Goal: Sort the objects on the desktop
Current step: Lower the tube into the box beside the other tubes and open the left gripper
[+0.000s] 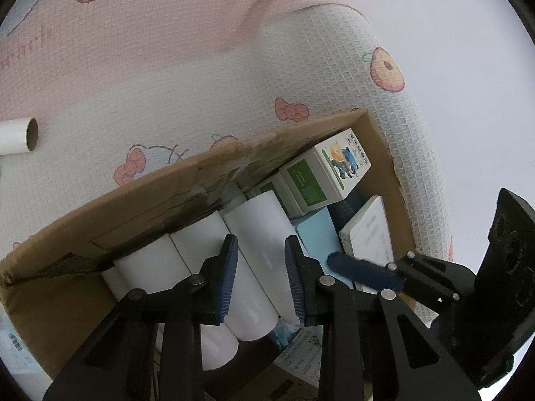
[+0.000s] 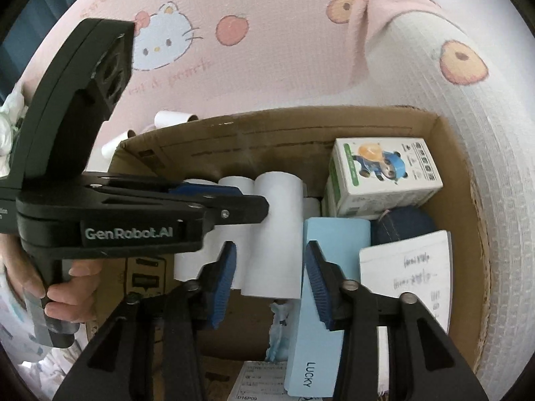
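Left wrist view: a big pink and white blanket lies under everything. On it sits a brown cardboard box. Inside the box, along the far wall, the other rolls lie side by side. The white roll we care about lies next to them, down in the box.

The left tool has this roll between its two blue pads. The pads look closed on its sides, about half way open. The right tool hangs over the same spot. Its jaws stand apart and hold nothing.

I think the job now is to leave this roll neatly in its row. To do that well, rest the roll flat on the box floor first, snug against the roll beside it. Then open the left tool slowly so the roll does not roll away. Lift straight up. Keep the right tool off the light blue box and away from the left tool, since they are very close.
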Demonstrator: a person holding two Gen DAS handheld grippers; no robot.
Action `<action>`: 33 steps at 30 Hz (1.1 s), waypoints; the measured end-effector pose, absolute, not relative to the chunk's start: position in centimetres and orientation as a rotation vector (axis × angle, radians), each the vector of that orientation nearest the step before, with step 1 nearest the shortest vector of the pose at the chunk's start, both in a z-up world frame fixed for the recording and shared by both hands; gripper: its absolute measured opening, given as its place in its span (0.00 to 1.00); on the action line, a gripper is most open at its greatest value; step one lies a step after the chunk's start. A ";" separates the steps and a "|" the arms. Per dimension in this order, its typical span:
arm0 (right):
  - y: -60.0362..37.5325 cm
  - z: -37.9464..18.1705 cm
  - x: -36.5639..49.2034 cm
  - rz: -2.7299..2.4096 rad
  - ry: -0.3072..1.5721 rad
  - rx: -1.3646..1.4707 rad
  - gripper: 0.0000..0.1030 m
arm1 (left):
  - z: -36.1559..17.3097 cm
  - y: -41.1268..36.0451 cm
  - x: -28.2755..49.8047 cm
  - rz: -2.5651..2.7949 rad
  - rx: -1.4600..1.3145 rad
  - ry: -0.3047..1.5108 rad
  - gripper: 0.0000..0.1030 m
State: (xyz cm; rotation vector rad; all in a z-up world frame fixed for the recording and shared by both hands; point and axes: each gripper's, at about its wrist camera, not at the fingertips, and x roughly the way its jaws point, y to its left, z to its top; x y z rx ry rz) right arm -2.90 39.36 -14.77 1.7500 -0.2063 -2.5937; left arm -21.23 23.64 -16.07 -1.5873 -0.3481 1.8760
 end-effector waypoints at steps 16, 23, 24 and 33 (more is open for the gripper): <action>40.5 -17.6 -2.9 -2.555 -0.247 1.849 0.12 | -15.6 26.5 -20.4 1.882 -1.579 -0.137 0.11; 40.8 -17.8 -2.8 -2.590 -0.182 1.834 0.13 | -17.0 25.1 -21.4 1.819 -1.665 -0.244 0.11; 40.8 -17.8 -2.8 -2.595 -0.174 1.839 0.13 | -17.0 25.1 -21.4 1.821 -1.664 -0.243 0.11; 41.7 -17.0 0.3 -2.559 -0.250 1.881 0.13 | -16.7 24.7 -21.1 1.849 -1.653 -0.233 0.12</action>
